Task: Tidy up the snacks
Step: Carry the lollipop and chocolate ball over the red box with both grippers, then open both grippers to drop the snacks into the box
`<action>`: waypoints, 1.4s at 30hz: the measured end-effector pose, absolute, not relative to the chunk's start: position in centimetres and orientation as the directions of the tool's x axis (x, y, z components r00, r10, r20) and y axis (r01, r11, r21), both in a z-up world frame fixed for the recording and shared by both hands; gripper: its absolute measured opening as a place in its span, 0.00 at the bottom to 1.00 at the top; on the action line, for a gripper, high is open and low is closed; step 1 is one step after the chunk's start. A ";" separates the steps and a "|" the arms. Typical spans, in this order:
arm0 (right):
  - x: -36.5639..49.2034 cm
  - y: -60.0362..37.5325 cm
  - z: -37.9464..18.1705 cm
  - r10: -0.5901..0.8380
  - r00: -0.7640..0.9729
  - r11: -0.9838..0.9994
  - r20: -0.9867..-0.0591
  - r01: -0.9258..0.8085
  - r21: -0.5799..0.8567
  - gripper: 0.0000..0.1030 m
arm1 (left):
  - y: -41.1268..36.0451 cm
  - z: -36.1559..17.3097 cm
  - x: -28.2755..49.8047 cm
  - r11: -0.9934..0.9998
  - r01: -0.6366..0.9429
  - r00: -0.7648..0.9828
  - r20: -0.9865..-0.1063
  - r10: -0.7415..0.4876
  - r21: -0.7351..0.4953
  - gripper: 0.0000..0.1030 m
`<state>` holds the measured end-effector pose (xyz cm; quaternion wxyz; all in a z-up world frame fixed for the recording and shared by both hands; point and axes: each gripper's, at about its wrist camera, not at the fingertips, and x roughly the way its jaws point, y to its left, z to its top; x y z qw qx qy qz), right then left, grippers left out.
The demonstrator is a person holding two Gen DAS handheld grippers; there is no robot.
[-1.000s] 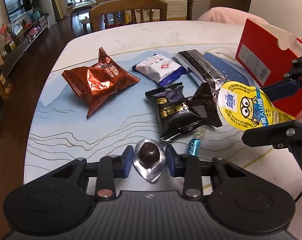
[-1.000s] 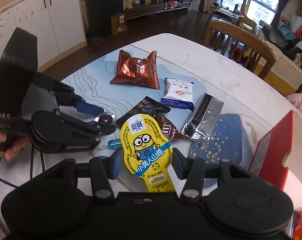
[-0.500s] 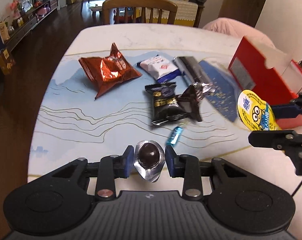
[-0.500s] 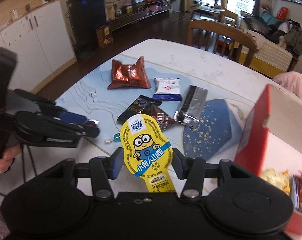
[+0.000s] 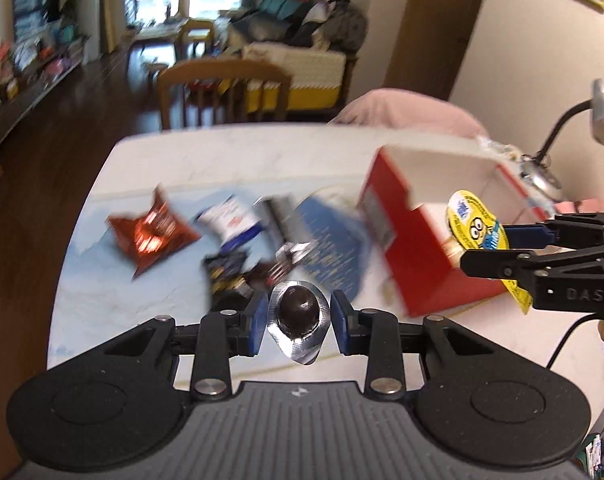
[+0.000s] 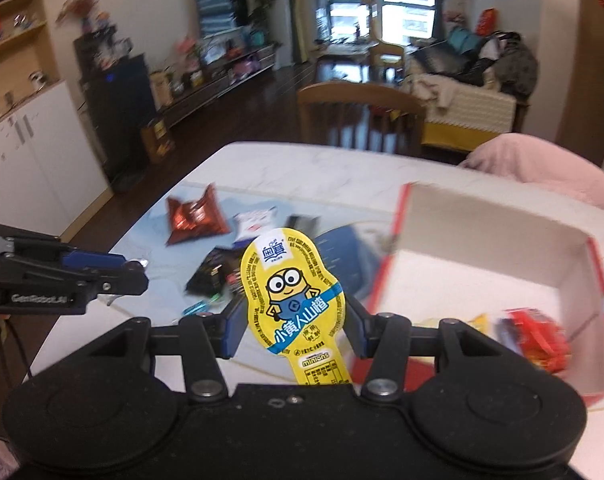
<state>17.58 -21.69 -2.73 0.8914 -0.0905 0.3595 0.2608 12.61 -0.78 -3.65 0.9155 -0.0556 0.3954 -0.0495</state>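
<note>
My left gripper [image 5: 298, 316] is shut on a foil-packed chocolate ball [image 5: 298, 314], held above the table's near edge. My right gripper [image 6: 294, 316] is shut on a yellow Minions snack [image 6: 292, 288], held up beside the red box [image 6: 498, 256]; it shows in the left wrist view [image 5: 476, 226] at the box's right side. The red box [image 5: 418, 236] is open on top, white inside, with a few snacks [image 6: 534, 336] in it. On the table lie an orange-brown bag [image 5: 152, 236], a white-blue packet [image 5: 232, 222], a silver bar [image 5: 282, 216] and dark packets [image 5: 232, 276].
The marble table [image 5: 230, 156] carries a blue mat [image 5: 334, 248]. A wooden chair [image 5: 222, 92] stands at the far side, with a pink cushion [image 5: 406, 110] to its right. A desk lamp [image 5: 598, 108] rises at the far right. A small blue candy [image 6: 200, 306] lies near the dark packets.
Both grippers have risen and swung right toward the red box, each keeping its snack. The box's open top now shows. The table snacks have not moved.
</note>
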 end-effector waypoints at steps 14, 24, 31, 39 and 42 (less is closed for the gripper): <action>21.5 -30.4 0.6 0.319 0.700 0.922 -0.639 -0.384 0.039 0.48 | -12.7 0.7 18.3 0.976 0.202 0.705 -0.679 -0.204 -0.083 0.32; 26.6 -34.4 -1.6 0.254 0.688 0.945 -0.680 -0.327 0.022 0.48 | -19.2 -0.7 23.1 0.968 0.249 0.660 -0.723 -0.203 -0.044 0.32; 30.7 -35.5 -4.1 0.220 0.640 0.948 -0.736 -0.319 0.007 0.48 | -21.3 -3.5 26.8 0.973 0.230 0.599 -0.784 -0.161 -0.025 0.32; 33.7 -36.5 -8.1 0.180 0.543 0.954 -0.820 -0.300 0.011 0.48 | -22.4 -7.2 30.4 0.980 0.199 0.516 -0.849 -0.115 -0.012 0.32; 34.0 -36.6 -9.3 0.164 0.520 0.955 -0.838 -0.297 0.003 0.48 | -22.9 -8.5 31.2 0.980 0.198 0.485 -0.868 -0.104 -0.007 0.32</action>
